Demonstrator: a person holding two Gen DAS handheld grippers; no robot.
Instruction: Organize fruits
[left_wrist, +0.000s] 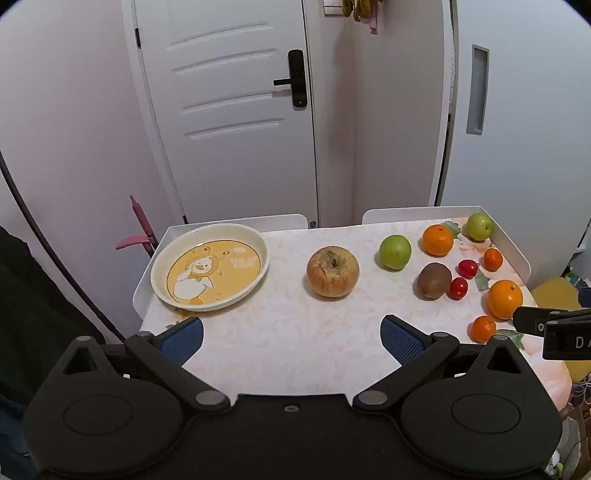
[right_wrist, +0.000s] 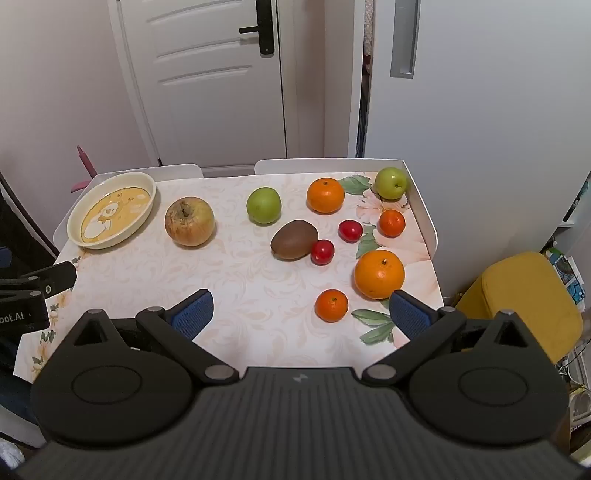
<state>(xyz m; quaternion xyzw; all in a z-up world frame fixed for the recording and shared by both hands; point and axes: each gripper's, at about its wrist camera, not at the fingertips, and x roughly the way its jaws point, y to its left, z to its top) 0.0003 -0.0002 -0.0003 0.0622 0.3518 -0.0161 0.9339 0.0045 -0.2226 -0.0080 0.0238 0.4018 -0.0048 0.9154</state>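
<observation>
On the table (right_wrist: 258, 295), 10 fruits lie loose right of the bare plate (left_wrist: 162, 258), the big apple (left_wrist: 332, 271) nearest it. Left gripper (left_wrist: 291, 341) and right gripper (right_wrist: 301, 314) both hover wide apart, holding nothing.

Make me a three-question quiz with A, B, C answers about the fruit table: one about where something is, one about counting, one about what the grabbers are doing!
1. Where is the plate?
A. At the table's left end
B. Among the oranges
C. On the yellow stool

2. How many green apples are there?
A. One
B. Two
C. Four

3. What is the right hand-held gripper doing?
A. Squeezing the kiwi
B. Holding the plate
C. Open, holding nothing

Answers:
1. A: the plate sits left of the big yellowish apple.
2. B: one green apple is mid-table, another green apple in the far right corner.
3. C: its blue pads are spread apart above the tablecloth; the left hand-held gripper is open too.
</observation>
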